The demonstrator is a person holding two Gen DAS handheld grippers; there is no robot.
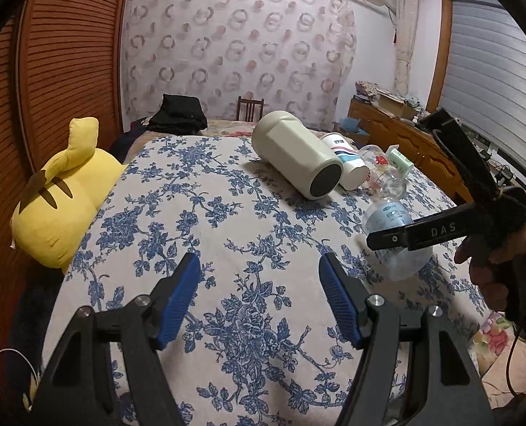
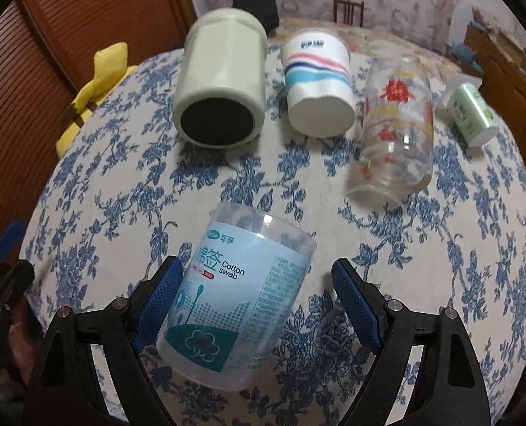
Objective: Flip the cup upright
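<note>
A clear plastic cup with a blue "Cotton swab" label lies on its side on the floral cloth, between the blue pads of my open right gripper; the left pad touches or nearly touches it, the right pad stands apart. The cup also shows in the left wrist view, partly behind the right gripper's finger. My left gripper is open and empty over bare cloth.
Lying on their sides behind: a cream mug, a striped paper cup, a printed glass, a small green pack. A yellow plush sits at the left edge by the wooden wardrobe.
</note>
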